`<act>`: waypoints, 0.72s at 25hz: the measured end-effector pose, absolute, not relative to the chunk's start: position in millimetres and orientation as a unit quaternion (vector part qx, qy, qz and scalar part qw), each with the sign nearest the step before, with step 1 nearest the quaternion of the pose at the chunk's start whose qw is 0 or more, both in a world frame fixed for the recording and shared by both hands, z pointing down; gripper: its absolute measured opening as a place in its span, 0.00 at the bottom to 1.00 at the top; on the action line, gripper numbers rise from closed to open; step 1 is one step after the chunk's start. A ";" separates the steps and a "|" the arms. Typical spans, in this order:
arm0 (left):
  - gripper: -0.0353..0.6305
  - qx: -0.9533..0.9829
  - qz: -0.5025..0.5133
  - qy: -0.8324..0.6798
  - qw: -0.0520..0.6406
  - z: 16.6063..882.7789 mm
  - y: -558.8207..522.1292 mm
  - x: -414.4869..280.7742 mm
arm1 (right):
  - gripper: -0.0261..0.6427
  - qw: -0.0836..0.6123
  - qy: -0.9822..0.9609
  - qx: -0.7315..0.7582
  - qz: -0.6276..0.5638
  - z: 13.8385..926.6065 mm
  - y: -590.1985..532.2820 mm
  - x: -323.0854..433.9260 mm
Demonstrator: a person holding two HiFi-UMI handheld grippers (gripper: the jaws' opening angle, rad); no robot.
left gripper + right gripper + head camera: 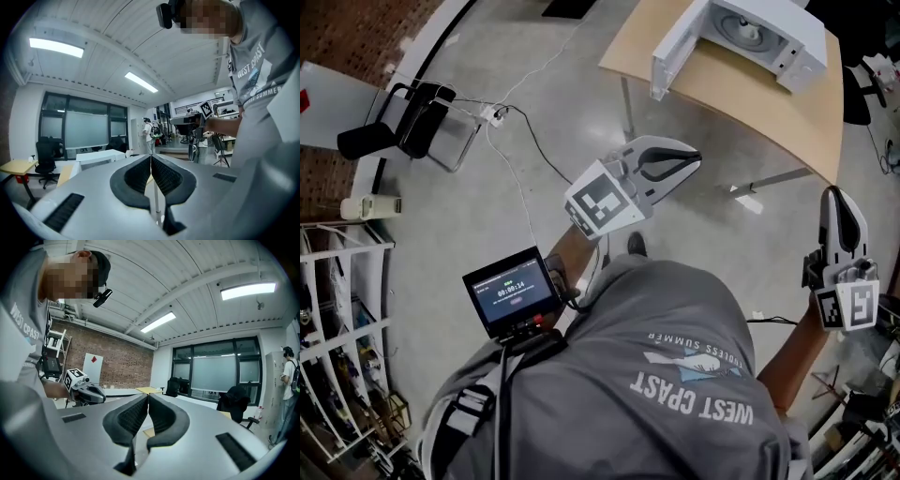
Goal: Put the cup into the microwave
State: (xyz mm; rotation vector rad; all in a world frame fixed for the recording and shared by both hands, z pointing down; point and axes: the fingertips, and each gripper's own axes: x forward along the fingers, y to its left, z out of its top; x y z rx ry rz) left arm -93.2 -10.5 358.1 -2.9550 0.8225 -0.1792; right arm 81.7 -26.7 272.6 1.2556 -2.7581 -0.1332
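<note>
Two grippers, neither carrying anything. In the head view my left gripper point(697, 160) and right gripper point(837, 194) hang over the floor, short of the counter point(797, 122). There the microwave point(802, 33) stands with its door open, which only this view shows. The left gripper view has the jaws pressed together on nothing. The right gripper view shows the same, closed and empty. No view shows the cup, so I judge I should find it first, then open wide before reaching.

"WEST COAST ENDLESS SUMMER" on shirt point(675, 375); "00:00:14" on screen point(512, 289)
</note>
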 end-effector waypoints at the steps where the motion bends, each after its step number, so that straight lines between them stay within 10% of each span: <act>1: 0.09 -0.963 -0.058 0.262 0.031 355.6 -8.9 -88.5 | 0.07 0.056 -0.907 0.415 -0.039 271.9 -22.2 82.6; 18: 0.09 -0.982 -0.077 0.166 0.050 354.7 111.4 93.1 | 0.07 0.066 -0.898 0.436 -0.020 309.8 143.5 218.0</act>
